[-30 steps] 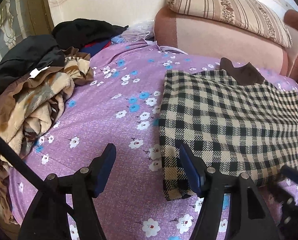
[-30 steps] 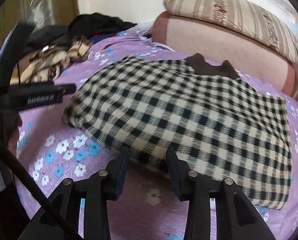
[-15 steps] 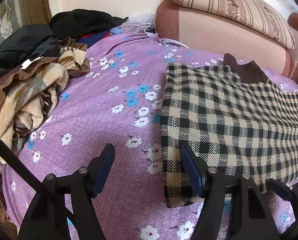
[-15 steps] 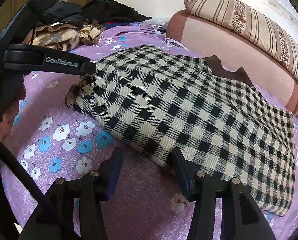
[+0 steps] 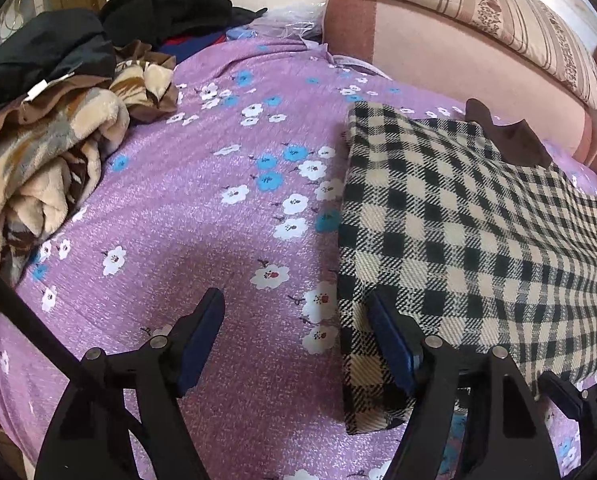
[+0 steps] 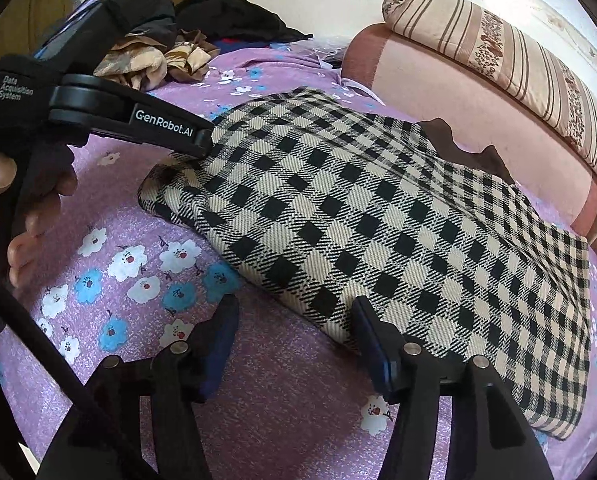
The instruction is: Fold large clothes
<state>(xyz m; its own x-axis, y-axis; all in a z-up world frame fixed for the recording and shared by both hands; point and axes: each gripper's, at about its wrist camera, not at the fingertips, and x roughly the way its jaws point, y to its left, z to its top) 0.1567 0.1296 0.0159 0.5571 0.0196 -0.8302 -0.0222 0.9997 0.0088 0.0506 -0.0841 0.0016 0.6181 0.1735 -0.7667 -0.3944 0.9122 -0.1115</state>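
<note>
Bedspread point(image 5: 202, 200), purple and flowered, fills both views, and the checked garment point(image 5: 458, 232) lies flat on it, already folded to a neat panel running from six o'clock up toward two, brown collar point(image 5: 506, 136) at one o'clock near the pink headboard point(image 5: 438, 40). At nine to eleven o'clock sits a heap of unfolded clothes point(image 5: 50, 152). Left gripper point(image 5: 298, 336) hovers with jaws spread wide, holding nothing, its right finger over the garment's near corner. Right gripper point(image 6: 294, 340) is likewise parted and empty, straddling the near folded edge.

My read: this is the pause between folds. The next move calls for both jaws to pinch that near edge and carry it toward the collar.

Against a second ago, the right jaws have widened and drawn slightly off the cloth, while the left has edged in closer.
</note>
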